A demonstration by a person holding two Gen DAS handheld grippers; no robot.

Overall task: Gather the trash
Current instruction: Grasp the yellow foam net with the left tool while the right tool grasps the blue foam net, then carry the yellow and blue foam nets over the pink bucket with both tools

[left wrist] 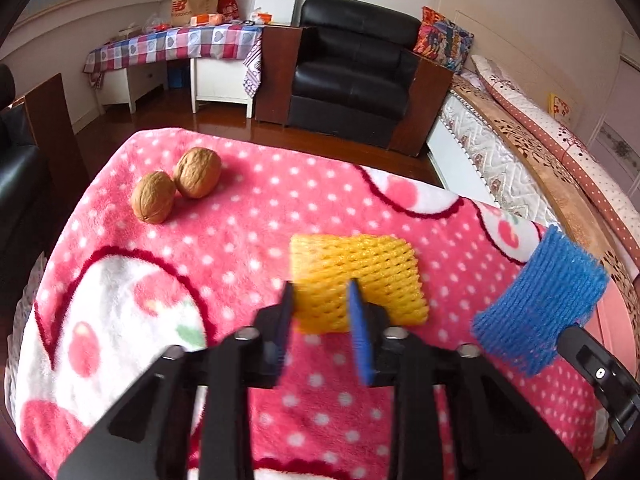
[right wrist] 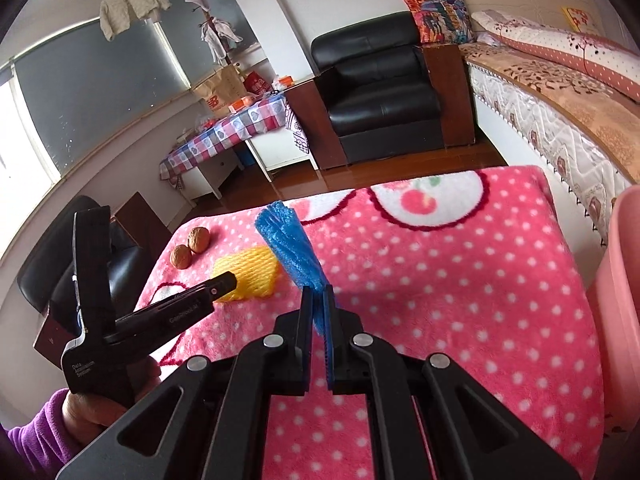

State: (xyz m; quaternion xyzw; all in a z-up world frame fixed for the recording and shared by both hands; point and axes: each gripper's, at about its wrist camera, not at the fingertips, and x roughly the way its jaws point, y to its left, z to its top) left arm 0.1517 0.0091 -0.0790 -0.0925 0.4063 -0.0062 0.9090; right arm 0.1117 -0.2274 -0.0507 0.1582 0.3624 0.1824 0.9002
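Trash: your right gripper [right wrist: 318, 300] pinches the blue net [right wrist: 294, 250] aloft; your left gripper [left wrist: 320, 292] straddles the yellow net's [left wrist: 360, 276] edge on the worktop [left wrist: 240, 240]. That shallow bite on soft foam could slip.

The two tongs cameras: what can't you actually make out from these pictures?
- Left wrist view: whether the left tongs truly pinch the yellow foam net sleeve; fingers blurred.
- Left wrist view: the right tongs holding the blue foam net sleeve; cut off by the edge.
- Right wrist view: the pink plastic tub; cut off, contents unseen.
- Both: print on the brown paper bag; too small.
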